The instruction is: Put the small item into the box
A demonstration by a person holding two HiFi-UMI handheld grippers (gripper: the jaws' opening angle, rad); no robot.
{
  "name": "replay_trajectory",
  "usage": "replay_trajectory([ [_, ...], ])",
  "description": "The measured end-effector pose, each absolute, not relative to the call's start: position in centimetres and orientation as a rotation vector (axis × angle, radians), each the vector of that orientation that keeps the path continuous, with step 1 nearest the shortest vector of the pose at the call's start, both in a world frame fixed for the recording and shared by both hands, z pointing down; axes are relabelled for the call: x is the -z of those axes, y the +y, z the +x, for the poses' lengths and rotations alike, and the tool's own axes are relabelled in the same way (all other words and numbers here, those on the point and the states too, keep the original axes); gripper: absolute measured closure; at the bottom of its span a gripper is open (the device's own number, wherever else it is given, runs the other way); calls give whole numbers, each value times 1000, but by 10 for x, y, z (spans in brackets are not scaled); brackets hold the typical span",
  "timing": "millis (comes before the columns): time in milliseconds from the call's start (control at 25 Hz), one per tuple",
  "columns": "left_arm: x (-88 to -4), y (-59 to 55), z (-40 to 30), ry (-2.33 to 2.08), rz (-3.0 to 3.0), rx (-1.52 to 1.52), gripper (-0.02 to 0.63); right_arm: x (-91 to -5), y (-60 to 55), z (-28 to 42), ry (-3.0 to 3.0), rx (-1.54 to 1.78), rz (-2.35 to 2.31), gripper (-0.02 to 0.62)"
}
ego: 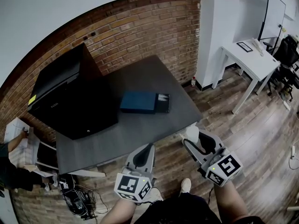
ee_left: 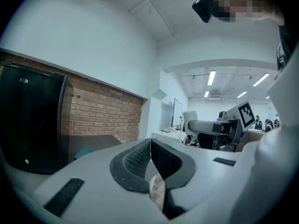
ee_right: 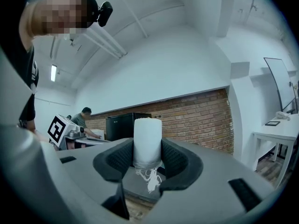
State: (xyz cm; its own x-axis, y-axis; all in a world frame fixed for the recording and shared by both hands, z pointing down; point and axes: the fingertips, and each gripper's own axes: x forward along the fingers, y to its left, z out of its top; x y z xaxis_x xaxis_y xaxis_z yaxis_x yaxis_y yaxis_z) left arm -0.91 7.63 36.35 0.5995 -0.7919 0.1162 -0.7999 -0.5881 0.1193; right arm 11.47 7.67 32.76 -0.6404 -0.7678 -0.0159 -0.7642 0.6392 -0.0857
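A blue box (ego: 138,102) lies on the dark grey table (ego: 140,129), with its dark drawer end (ego: 163,103) slid out to the right. My right gripper (ego: 193,139) is shut on a small white cylinder (ee_right: 147,142), which stands upright between the jaws; that white cylinder (ego: 192,133) hangs just off the table's near right edge. My left gripper (ego: 144,152) is shut with nothing in it, near the table's front edge. In the left gripper view the jaws (ee_left: 150,160) meet, and the right gripper (ee_left: 219,127) shows beyond them.
A black printer (ego: 72,97) fills the table's left part, against the brick wall (ego: 140,27). A white desk (ego: 250,59) with a whiteboard and office chairs stands at the right. A person's arm (ego: 14,141) shows at the far left. Wooden floor (ego: 261,139) lies around.
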Motion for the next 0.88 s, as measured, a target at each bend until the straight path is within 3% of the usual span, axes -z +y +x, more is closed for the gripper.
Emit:
replay_trajectory([
  [880, -361, 61, 74, -1501, 2594, -67, 571, -327, 51, 189, 2860, 127, -1094, 401],
])
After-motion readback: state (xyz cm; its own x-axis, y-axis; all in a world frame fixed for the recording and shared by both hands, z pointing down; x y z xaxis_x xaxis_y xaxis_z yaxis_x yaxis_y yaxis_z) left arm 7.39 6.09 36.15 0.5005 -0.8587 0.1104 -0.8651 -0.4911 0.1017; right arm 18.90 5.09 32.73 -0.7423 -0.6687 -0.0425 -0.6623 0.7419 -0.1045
